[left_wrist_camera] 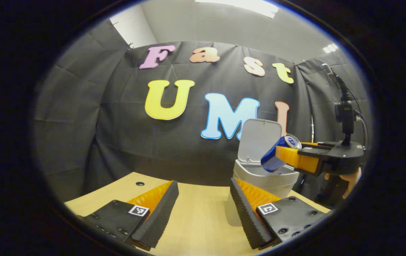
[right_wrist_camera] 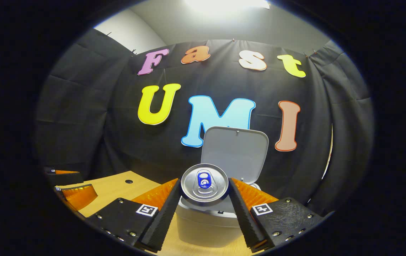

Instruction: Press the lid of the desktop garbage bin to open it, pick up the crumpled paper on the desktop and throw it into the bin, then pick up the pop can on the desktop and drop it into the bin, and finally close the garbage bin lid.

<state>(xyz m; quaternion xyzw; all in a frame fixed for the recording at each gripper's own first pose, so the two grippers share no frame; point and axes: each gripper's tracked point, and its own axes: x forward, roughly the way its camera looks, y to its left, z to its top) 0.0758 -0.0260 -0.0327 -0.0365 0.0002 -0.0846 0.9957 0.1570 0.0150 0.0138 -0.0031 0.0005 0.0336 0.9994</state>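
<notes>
The grey desktop bin [left_wrist_camera: 265, 177] stands on the wooden table with its lid [left_wrist_camera: 260, 140] swung up and open. In the left gripper view the right gripper [left_wrist_camera: 281, 153] comes in from the right, shut on a blue pop can [left_wrist_camera: 280, 153] held tilted just above the bin's mouth. In the right gripper view the can's silver top [right_wrist_camera: 204, 182] faces the camera between the right gripper's [right_wrist_camera: 204, 193] fingers, over the bin [right_wrist_camera: 206, 220] and in front of the raised lid [right_wrist_camera: 235, 151]. My left gripper [left_wrist_camera: 204, 197] stands open over the table, left of the bin, holding nothing.
The wooden table [left_wrist_camera: 196, 220] has a small dark hole [left_wrist_camera: 140, 184] at its far left. A hand [left_wrist_camera: 348, 179] holds the right gripper at the right edge. The left gripper [right_wrist_camera: 71, 186] shows at the left edge of the right gripper view.
</notes>
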